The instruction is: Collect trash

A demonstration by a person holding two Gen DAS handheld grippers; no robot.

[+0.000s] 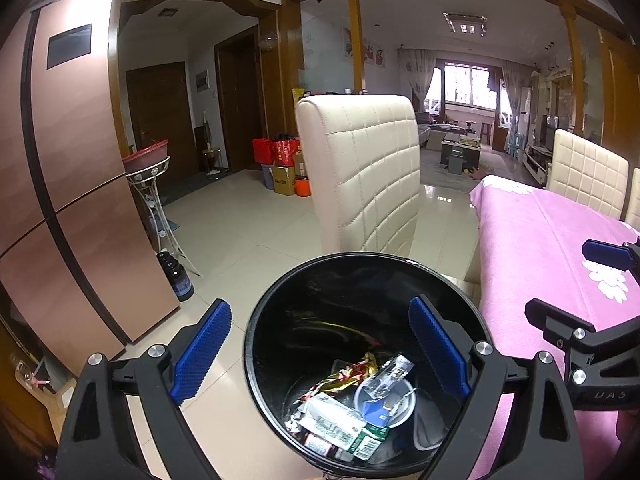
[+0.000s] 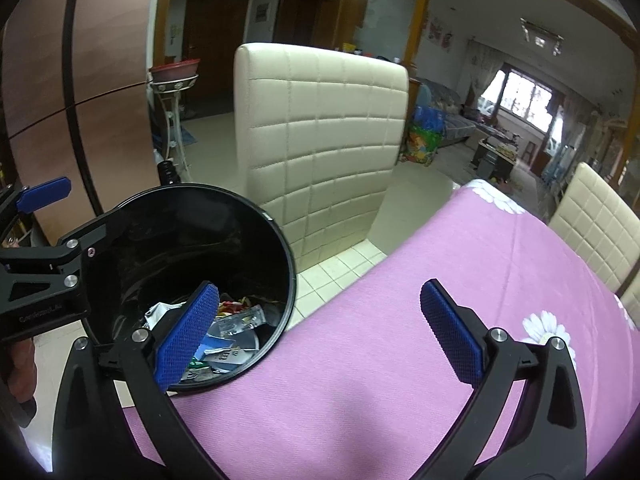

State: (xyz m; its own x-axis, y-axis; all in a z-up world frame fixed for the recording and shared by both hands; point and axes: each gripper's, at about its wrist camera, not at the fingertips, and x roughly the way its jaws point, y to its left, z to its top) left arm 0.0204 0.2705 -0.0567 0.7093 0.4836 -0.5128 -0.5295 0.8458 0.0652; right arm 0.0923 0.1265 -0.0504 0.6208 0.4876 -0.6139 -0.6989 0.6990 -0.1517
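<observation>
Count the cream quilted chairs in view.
3. One chair back stands behind the black trash bin; another sits at the pink-clothed table's far side, a third's edge beside it. Others may be hidden.

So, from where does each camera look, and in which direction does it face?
Left wrist: sits on the left gripper, above the black trash bin, facing down into it and out to the white chair; its own open fingers show, plus the right gripper at the right edge.
Right wrist: sits on the right gripper, over the pink tablecloth, facing the chair; its open fingers and the left gripper show.
Shared: bin, wrappers inside, chair, tablecloth.
</observation>
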